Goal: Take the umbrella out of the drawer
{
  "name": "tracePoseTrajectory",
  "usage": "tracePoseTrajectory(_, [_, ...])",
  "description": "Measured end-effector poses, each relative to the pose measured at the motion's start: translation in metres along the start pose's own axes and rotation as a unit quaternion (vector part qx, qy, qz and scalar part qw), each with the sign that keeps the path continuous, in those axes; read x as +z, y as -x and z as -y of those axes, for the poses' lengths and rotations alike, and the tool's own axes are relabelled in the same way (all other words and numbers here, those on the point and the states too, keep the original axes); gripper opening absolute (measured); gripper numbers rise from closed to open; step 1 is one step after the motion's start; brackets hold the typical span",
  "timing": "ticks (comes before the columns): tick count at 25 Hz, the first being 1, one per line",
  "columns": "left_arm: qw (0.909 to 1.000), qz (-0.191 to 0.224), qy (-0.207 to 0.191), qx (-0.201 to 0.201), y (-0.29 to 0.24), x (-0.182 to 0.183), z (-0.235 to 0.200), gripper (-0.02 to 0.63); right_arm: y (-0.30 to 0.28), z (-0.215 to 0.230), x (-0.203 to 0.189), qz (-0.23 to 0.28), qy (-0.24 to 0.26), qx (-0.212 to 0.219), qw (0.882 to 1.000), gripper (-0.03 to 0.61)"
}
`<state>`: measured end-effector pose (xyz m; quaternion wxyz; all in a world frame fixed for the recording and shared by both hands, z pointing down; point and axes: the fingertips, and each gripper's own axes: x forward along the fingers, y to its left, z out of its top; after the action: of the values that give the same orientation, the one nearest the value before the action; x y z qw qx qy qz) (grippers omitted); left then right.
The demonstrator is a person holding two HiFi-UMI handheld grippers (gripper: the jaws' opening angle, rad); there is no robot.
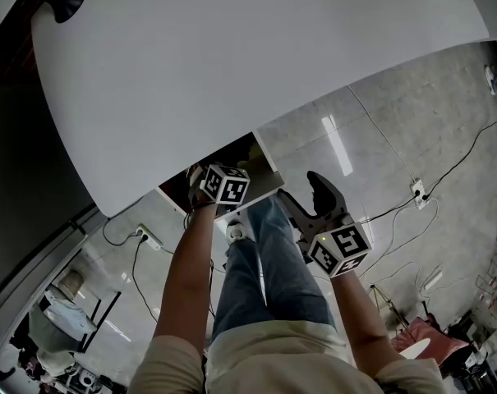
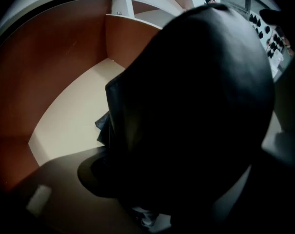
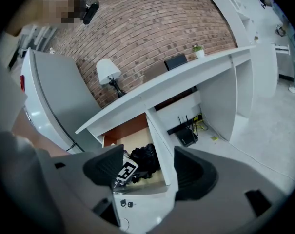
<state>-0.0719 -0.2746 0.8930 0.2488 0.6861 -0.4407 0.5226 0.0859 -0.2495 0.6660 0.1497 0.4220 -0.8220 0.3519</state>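
Left gripper [image 1: 223,185]: marker cube is showing at the edge of the white desk [image 1: 232,56], fingers reaching down out of sight into the open drawer [image 2: 49,82]. In the left gripper view the black umbrella [image 2: 196,106] is filling the whole gap between the jaws; the left pad [image 2: 88,175] is lying against its folded fabric, the opposite pad is lost in darkness, so the fingers appear to be gripping it at a middling width. The umbrella is lying on the drawer's cream bottom, by the brown back wall. Right gripper [image 3: 149,172]: fingers are standing wide apart, holding nothing and touching nothing, hovering outside the drawer over the tiled floor [image 1: 396,121] and pointing toward the drawer. The umbrella's handle and full length are not showing in any view.
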Motion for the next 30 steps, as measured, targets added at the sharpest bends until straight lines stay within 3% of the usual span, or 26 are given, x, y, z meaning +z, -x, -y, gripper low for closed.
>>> tracePoseTrajectory(6, [0.9995, 0.007, -0.007, -0.031, 0.016, 0.005, 0.001, 0.250, 0.012, -0.005, 0.009, 0.010, 0.009, -0.006, 1.000, 0.308])
tracePoseTrajectory(24, [0.9876, 0.151, 0.017, -0.039, 0.182, 0.024, 0.015, 0.247, 0.092, -0.091, 0.031, 0.069, 0.057, -0.013, 0.996, 0.308])
tracePoseTrajectory(30, [0.9787, 0.198, 0.034, -0.041, 0.248, 0.020, 0.022, 0.247, 0.122, -0.124, 0.029, 0.074, 0.099, -0.017, 0.992, 0.241])
